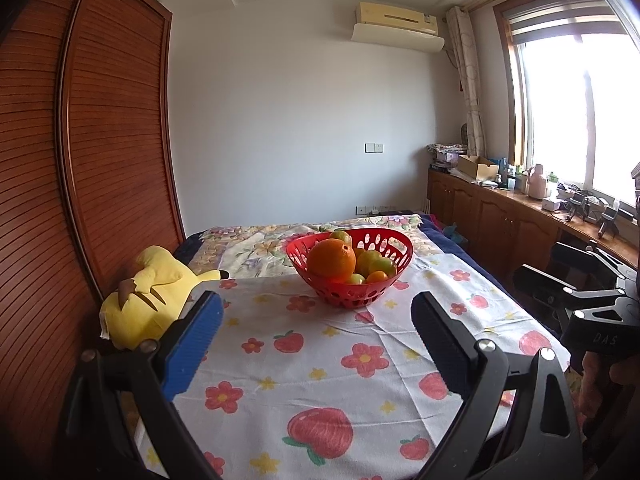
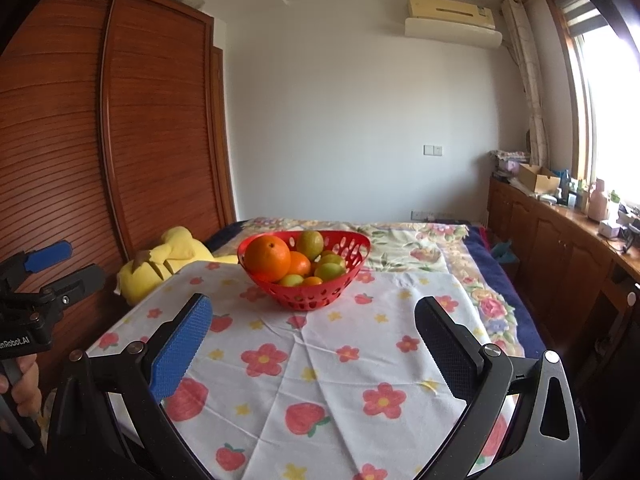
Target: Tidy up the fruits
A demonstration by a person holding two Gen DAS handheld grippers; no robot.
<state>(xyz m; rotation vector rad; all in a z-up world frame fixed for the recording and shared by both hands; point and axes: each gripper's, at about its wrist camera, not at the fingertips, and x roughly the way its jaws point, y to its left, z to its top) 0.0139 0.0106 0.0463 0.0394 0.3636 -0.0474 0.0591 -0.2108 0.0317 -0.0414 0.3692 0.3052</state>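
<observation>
Left gripper (image 1: pixel 316 344): your jaws stood spread wide with nothing between them, hovering over the flowered cloth (image 1: pixel 320 360) and aimed at the basket. Right gripper (image 2: pixel 314 344): your jaws were likewise spread to their widest and empty, over the same cloth, short of the basket.

Red basket (image 2: pixel 316 298): perforated plastic, it sat on the cloth ahead of both grippers, well apart from either. Contents: one large orange (image 2: pixel 267 260) at the near-left rim, a smaller orange fruit just behind it, several green-yellow fruits (image 2: pixel 329 270) piled to the right. No fruit lay outside the basket.

Yellow plush toy (image 1: pixel 148 296): it lay on the bed at the cloth's left edge, near your left gripper, against the wooden wardrobe (image 1: pixel 100 140).

Risks, as judged: the large orange sat high on the pile, so a nudge could have rolled it over the rim and off the bed. The basket looked light; a one-sided push might have slid or tipped it on the loose, creased cloth. Round fruit could have squirted from flat pads if pinched off-centre.
</observation>
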